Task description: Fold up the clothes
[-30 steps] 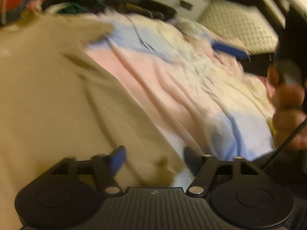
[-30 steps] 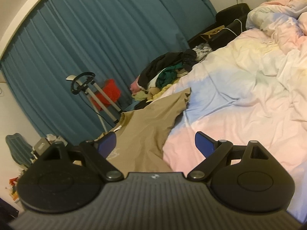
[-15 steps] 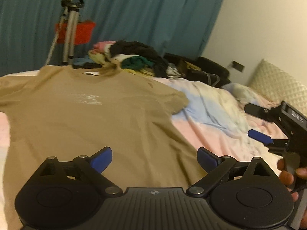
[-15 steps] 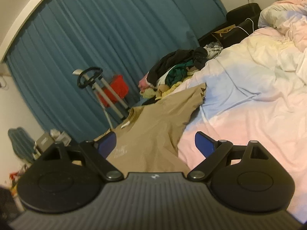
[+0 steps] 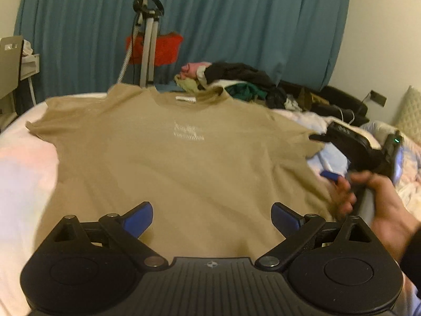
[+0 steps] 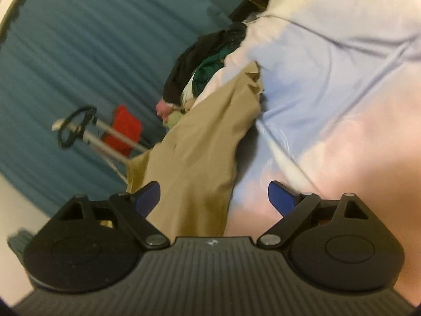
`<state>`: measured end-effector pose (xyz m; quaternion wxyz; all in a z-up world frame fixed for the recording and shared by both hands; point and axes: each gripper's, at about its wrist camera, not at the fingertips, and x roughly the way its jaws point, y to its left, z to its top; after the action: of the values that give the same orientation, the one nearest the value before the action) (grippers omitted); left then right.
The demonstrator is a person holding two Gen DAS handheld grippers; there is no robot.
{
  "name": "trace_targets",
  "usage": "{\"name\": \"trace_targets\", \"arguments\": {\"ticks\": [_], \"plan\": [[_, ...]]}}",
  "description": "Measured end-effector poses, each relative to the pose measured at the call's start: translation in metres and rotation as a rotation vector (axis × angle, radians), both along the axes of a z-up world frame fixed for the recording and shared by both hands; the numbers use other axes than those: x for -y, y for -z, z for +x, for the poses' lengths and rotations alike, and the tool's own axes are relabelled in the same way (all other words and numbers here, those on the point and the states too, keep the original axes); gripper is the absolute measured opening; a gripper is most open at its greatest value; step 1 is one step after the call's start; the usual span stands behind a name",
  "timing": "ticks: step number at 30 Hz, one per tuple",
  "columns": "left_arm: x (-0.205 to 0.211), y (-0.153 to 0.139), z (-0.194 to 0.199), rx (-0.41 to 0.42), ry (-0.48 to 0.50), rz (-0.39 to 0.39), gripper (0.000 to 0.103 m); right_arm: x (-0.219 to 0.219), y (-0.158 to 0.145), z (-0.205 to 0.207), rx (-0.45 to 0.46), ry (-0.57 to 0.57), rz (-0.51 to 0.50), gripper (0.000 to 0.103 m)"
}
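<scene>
We see the tan T-shirt [image 5: 168, 163] spread flat, front up, on the bed [image 5: 23, 173], its collar at the far side and its hem at the near edge under the left tool [image 5: 211, 214]. The left tool stands wide, its blue pads apart over the hem, gripping nothing. Both sleeves lie extended: the left sleeve reaches toward the bed's far-left edge, and the right sleeve ends at the pastel duvet [image 6: 329, 84]. The right tool [image 6: 213, 197] is also wide and empty; in the left wrist view it sits just beside the right sleeve edge, held in the person's right hand [image 5: 379, 197]. The right wrist view is tilted and blurred. A pile of clothes [image 5: 236, 79] lies just beyond the collar, touching the shirt's far edge. A stand [image 5: 147, 42] and a teal curtain [image 5: 263, 21] are behind it. Bare bedding lies left of the shirt and bare duvet to its right.
</scene>
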<state>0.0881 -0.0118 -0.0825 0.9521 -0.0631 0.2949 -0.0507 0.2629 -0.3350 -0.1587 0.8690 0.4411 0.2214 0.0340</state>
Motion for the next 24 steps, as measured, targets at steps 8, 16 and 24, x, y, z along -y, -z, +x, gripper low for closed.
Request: {"name": "trace_targets", "arguments": {"ticks": [8,16,24], "plan": [[0.016,0.023,0.043,0.005,-0.001,-0.043,0.098,-0.004,0.019,0.089,0.103,-0.007,-0.091,0.080],[0.014,0.042,0.079,-0.030,-0.024,-0.079,0.098,-0.009,0.007,0.156,0.054,0.038,-0.265,0.034],[-0.003,0.026,0.081,0.010,-0.068,-0.106,0.098,-0.010,-0.053,0.140,0.082,0.126,-0.410,0.005]]}}
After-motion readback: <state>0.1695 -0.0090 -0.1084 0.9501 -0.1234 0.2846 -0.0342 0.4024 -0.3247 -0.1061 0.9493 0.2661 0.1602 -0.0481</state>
